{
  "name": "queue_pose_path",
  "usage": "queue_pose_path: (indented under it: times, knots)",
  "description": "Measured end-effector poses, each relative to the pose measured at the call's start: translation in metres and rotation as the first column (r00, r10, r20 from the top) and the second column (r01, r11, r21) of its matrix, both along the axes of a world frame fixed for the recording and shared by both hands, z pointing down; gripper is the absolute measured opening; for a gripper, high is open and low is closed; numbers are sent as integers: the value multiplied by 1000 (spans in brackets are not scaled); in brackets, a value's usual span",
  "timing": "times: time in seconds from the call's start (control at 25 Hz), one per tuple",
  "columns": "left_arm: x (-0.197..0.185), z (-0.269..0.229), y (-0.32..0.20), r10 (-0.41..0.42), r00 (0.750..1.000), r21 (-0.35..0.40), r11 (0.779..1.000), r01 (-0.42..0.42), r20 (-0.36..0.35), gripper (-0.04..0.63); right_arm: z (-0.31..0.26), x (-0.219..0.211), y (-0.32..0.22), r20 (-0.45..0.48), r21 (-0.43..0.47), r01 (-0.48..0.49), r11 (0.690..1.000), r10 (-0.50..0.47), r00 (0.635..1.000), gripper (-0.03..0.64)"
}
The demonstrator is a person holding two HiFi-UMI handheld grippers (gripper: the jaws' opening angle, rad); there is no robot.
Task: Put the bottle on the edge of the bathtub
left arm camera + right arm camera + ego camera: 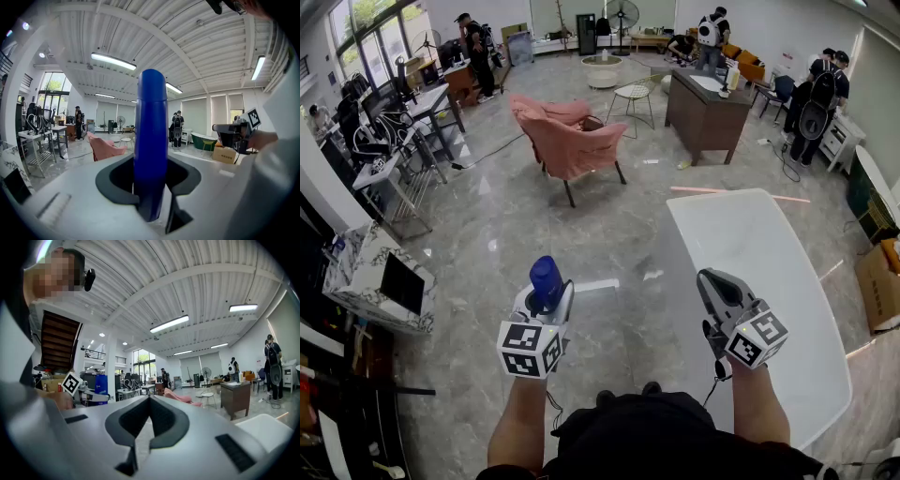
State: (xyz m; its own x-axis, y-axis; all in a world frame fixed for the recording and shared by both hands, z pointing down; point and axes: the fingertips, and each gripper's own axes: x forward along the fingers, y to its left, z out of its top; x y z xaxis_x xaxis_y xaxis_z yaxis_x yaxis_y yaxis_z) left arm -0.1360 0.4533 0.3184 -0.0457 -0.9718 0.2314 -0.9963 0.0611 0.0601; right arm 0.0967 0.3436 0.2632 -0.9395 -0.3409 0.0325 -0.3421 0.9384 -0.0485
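Over the grey floor (516, 234), standing, both grippers held out in front of me

Left gripper (546, 298): fingers clamped on the bottle (546, 274). Bottle is blue with a rounded top. It stands upright and pokes up well past the fingertips, gripped low on its body. It is in the air and touches nothing but my fingers.

Right gripper (709, 278): fingers together, tips meeting, nothing between them. It is level with the left gripper, the two well apart.

Tub (741, 234): white, long, off to my right and running away from me. Its near left edge lies just beyond the right gripper. The bottle is left of the tub, clear of the edge and not on it; the right gripper sits between bottle and tub.

Further off: pink chair (567, 136) mid-room, and people standing at the far side of the hall
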Motion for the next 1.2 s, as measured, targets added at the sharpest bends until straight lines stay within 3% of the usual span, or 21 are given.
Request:
queue_pose_path:
  times: [0.48,0.64,0.88,1.2]
  knots:
    - [32,9,-42,-13,1000,-33,999,12,-23,153,25,23,-45,-30,-61,29,998,-31,999,11]
    - [47,13,-52,-21,999,-56,998,20,-28,153,30,30,-47,-20,-100,104,990,-107,994,11]
    - [76,15,-68,-42,998,-67,997,39,-47,153,24,48,-46,5,-89,199,976,-199,980,12]
    - [92,36,-94,-38,997,-93,995,31,-71,153,47,63,-66,-13,-155,210,965,-214,977,12]
